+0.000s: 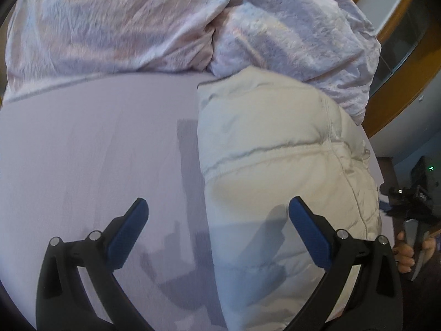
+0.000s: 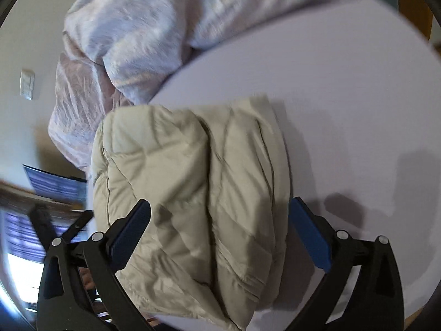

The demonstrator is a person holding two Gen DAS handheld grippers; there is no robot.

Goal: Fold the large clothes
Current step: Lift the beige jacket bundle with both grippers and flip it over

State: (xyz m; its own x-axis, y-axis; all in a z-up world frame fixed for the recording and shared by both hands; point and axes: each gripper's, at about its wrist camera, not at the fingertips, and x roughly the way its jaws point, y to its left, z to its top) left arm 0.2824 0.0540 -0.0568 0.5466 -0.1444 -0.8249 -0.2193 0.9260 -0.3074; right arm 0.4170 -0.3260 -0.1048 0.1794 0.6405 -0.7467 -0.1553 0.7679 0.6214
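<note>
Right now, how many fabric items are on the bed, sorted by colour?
Cream: 1, the folded puffer jacket
Pale pink: 1, the crumpled duvet
Lilac: 1, the bed sheet under both
Total: 3

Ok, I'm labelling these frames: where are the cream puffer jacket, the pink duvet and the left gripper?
cream puffer jacket (image 2: 193,182): right wrist view, middle quilted panel.
pink duvet (image 1: 110,27): left wrist view, crumpled top.
left gripper (image 1: 217,231): left wrist view, midway between fingertips.
</note>
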